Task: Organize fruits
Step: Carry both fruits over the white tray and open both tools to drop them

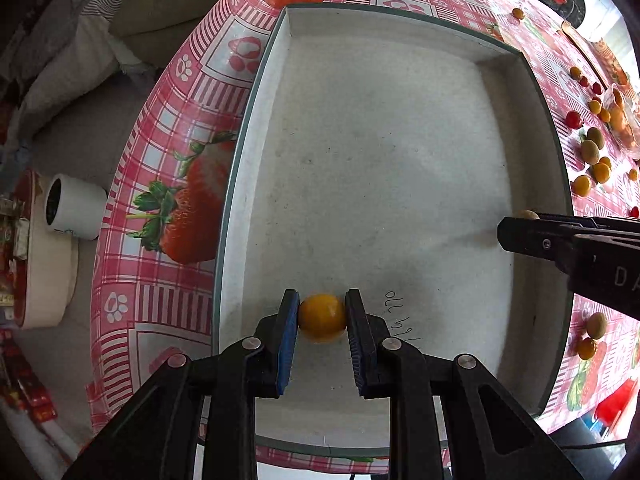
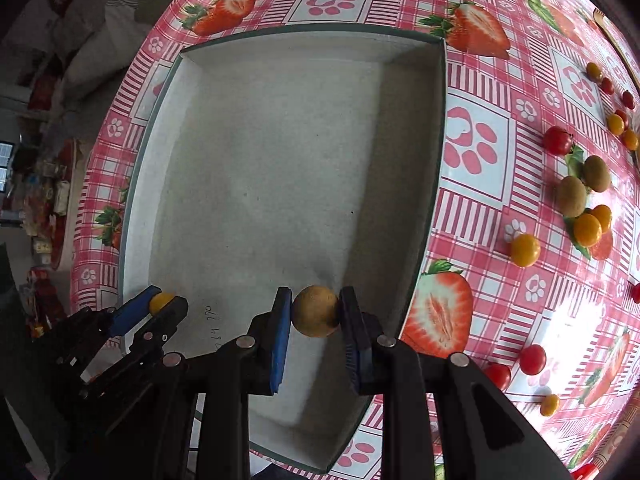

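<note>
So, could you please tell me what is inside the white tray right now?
The white tray shows a bare floor with handwriting, no fruit resting there. The left gripper and right gripper cover its near part.

The left gripper [image 2: 162,304] hides most of its yellow fruit [image 2: 160,302]; in the left view, the brown fruit [image 1: 527,214] barely peeks above the right gripper [image 1: 520,232].

A glossy, smooth orange fruit [image 1: 322,317] and a matt, rough brown fruit [image 2: 316,311] are seen over a matt white cardboard tray [image 1: 400,140] on a shiny plastic tablecloth [image 2: 480,208].
</note>
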Demonstrator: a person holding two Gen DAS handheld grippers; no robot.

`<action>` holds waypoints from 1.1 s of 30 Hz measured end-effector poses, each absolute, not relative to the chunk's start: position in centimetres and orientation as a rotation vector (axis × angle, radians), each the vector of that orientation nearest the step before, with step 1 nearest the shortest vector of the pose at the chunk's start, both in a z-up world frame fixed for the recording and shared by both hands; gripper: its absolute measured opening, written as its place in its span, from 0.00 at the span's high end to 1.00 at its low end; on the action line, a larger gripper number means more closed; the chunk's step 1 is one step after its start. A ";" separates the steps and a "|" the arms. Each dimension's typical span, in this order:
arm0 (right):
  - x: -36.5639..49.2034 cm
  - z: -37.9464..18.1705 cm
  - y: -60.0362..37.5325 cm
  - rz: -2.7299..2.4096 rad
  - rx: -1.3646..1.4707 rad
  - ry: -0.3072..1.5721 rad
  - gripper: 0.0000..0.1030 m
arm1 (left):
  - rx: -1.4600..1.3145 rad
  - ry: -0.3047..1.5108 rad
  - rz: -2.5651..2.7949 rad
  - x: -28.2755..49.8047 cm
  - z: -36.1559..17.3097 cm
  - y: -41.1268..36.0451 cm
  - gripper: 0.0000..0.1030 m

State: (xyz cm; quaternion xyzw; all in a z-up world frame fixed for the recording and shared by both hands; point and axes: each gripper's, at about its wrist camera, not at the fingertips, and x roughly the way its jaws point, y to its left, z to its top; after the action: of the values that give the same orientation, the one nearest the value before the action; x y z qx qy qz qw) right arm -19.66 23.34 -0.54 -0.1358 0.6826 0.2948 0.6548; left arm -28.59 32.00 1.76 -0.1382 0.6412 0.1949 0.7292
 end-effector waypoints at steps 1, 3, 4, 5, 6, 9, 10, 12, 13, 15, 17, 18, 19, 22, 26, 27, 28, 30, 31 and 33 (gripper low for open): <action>-19.6 -0.9 23.4 0.665 -0.318 1.553 0.74 | -0.297 1.403 0.428 -28.6 1.8 31.9 0.76; -19.6 -1.6 23.7 0.658 -0.335 1.558 0.74 | -0.288 1.400 0.421 -28.7 1.7 31.5 0.75; -19.6 -1.5 23.9 0.658 -0.341 1.546 0.74 | -0.281 1.397 0.422 -28.8 1.7 31.5 0.75; -19.6 -1.6 24.1 0.661 -0.354 1.539 0.74 | -0.274 1.398 0.422 -28.8 1.7 31.4 0.75; -19.6 -1.7 24.3 0.663 -0.364 1.536 0.74 | -0.267 1.400 0.424 -28.6 1.6 30.9 0.74; -19.4 -1.8 24.7 0.674 -0.352 1.547 0.68 | -0.241 1.395 0.448 -28.6 1.4 31.1 0.30; -19.2 -1.9 24.7 0.679 -0.340 1.556 0.63 | -0.230 1.374 0.459 -28.6 1.7 31.1 0.26; -18.7 -1.6 24.6 0.677 -0.325 1.559 0.52 | -0.215 1.366 0.450 -28.7 1.9 31.2 0.26; -18.6 -1.4 24.5 0.679 -0.311 1.554 0.44 | -0.207 1.375 0.445 -28.7 1.8 31.1 0.26; -18.3 -0.5 24.7 0.686 -0.281 1.543 0.33 | -0.199 1.387 0.437 -28.6 1.7 31.1 0.26; -18.0 0.4 24.6 0.701 -0.241 1.535 0.28 | -0.192 1.391 0.431 -28.4 1.9 31.0 0.26; -17.8 0.9 24.4 0.709 -0.222 1.528 0.25 | -0.186 1.390 0.427 -28.2 2.2 31.0 0.26; -17.7 1.5 24.3 0.713 -0.207 1.519 0.23 | -0.180 1.388 0.423 -28.1 2.6 31.0 0.26; -17.3 3.0 23.5 0.704 -0.167 1.494 0.23 | -0.155 1.371 0.407 -27.3 3.7 30.6 0.26; -16.9 4.0 21.5 0.661 -0.119 1.473 0.23 | -0.106 1.339 0.374 -26.0 5.3 29.8 0.26; -16.6 4.4 20.3 0.642 -0.110 1.468 0.23 | -0.096 1.329 0.361 -25.6 5.8 29.5 0.26; -16.2 4.6 19.2 0.619 -0.102 1.463 0.23 | -0.089 1.317 0.346 -25.0 6.4 29.2 0.26; -15.5 5.3 16.5 0.567 -0.082 1.458 0.23 | -0.072 1.295 0.311 -23.8 7.3 27.8 0.26; -15.0 5.3 15.5 0.540 -0.071 1.457 0.23 | -0.061 1.285 0.291 -23.0 7.9 27.3 0.26; -14.4 5.6 11.9 0.478 -0.046 1.459 0.23 | -0.042 1.265 0.247 -21.5 8.9 25.8 0.26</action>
State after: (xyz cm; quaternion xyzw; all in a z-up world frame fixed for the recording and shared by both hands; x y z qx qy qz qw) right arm -14.36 11.90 5.63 -0.0209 0.6600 0.2160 0.7193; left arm -21.52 25.75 8.89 -0.0196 0.5898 0.1149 0.7991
